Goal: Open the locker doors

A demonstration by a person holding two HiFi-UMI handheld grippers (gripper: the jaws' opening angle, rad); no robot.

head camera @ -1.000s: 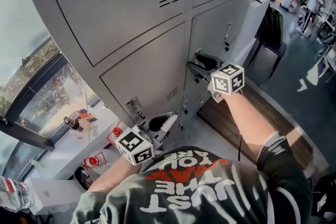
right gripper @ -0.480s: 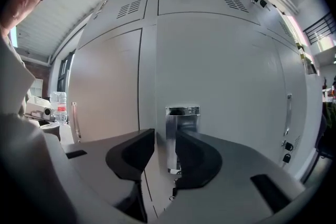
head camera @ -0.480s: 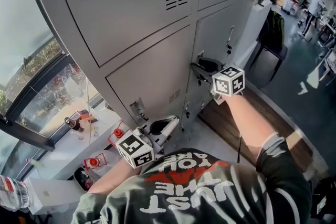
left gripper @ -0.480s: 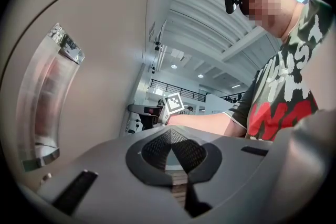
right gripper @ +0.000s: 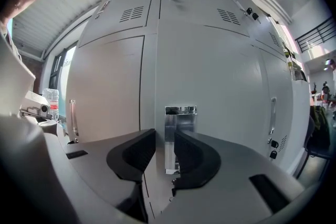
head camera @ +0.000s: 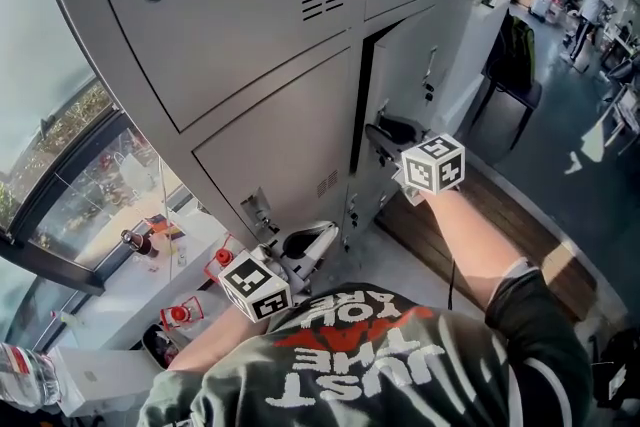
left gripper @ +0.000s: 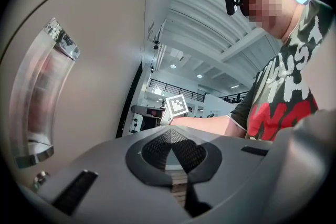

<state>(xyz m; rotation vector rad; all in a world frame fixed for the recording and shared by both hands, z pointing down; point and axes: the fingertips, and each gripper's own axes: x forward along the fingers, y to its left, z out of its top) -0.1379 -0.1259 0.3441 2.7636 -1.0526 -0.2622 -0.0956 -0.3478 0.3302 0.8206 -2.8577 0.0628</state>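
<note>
Now, low on the left: left claw [head camera: 316, 238] clenched on nothing, pads together, hanging just beside the latch [head camera: 258, 207] of the left lower door [head camera: 285, 140]. That door sits flush and shut. The claw is parked close, I judge, to take that door next.

Between the two doors a dark gap [head camera: 358, 95] runs down the edge, so the right lower door [head camera: 412, 55] stands a crack ajar.

Right claw [head camera: 383, 131] points about level at it. Its jaws have just been closing, with the chrome handle [right gripper: 180, 118] between them and gripped. It is likely held so because a straight pull there swings the door out.
</note>
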